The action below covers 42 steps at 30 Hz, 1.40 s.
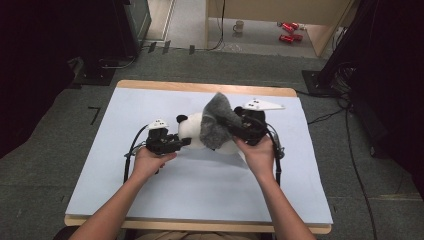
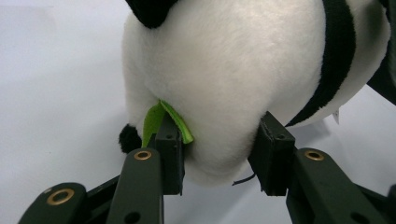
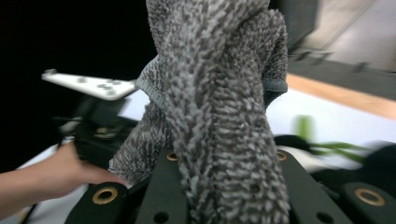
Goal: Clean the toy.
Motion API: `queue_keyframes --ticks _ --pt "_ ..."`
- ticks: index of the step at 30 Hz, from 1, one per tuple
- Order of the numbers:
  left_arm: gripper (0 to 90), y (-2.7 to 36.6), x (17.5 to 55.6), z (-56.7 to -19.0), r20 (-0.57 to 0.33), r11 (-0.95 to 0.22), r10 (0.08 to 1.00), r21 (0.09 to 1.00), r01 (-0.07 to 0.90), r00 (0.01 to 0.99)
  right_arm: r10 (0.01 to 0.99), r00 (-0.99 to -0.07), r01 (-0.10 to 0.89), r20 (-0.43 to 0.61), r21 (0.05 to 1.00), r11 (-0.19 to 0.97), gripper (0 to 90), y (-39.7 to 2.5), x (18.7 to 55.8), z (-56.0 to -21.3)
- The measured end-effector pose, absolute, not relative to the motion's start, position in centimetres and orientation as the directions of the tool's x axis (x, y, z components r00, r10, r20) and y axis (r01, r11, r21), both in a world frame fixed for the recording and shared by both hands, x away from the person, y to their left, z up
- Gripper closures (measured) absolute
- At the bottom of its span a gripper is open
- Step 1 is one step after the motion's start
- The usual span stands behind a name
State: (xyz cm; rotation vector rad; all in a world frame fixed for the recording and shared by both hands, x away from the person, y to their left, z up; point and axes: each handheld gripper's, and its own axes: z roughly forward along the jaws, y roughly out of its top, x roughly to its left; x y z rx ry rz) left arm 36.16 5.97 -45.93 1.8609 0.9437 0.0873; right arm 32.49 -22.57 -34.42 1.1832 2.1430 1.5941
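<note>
A black-and-white panda plush (image 1: 191,131) lies in the middle of the pale table (image 1: 200,185). My left gripper (image 1: 184,143) comes at it from the left. In the left gripper view its jaws press into the plush's white belly (image 2: 233,70) on both sides, beside a green felt leaf (image 2: 161,122); the left gripper (image 2: 222,161) is shut on the plush. A grey terry cloth (image 1: 216,124) is draped over the panda's right part. It rises thick between the jaws of my right gripper (image 3: 224,161), which is shut on the cloth (image 3: 219,93). The right gripper (image 1: 239,126) sits just right of the plush.
On the floor beyond the table's wooden far edge (image 1: 200,87) stand a mug (image 1: 239,26) and some red items (image 1: 289,31). Dark equipment flanks both sides, and cables (image 1: 350,150) run along the floor to the right.
</note>
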Motion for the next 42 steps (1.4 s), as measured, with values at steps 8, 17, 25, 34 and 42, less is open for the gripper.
queue_keyframes --ticks 8,17,25,34,42 --pt "59.6 5.8 35.5 -46.2 -0.308 -0.201 0.643 0.816 0.542 0.701 0.684 -0.683 0.526 0.255 0.822 0.22 80.2 -17.6 34.2 -38.2" --pt "59.4 6.1 35.7 -46.4 -0.308 -0.201 0.633 0.82 0.536 0.71 0.743 -0.642 0.548 0.19 0.792 0.271 79.5 -20.1 34.8 -38.8" --pt "58.9 6.2 36.4 -46.2 -0.315 -0.214 0.621 0.813 0.541 0.718 0.802 -0.566 0.57 0.189 0.793 0.215 79.4 -24.7 34.0 -37.0" --pt "34.9 6.5 37.5 -46.1 -0.285 -0.265 0.567 0.825 0.499 0.773 0.826 -0.543 0.565 0.15 0.794 0.227 79.5 -27.2 33.9 -37.7" --pt "26.5 6.6 38.5 -47.0 -0.234 -0.283 0.497 0.867 0.411 0.836 0.819 -0.548 0.563 0.17 0.799 0.211 79.3 -27.4 34.4 -37.9"
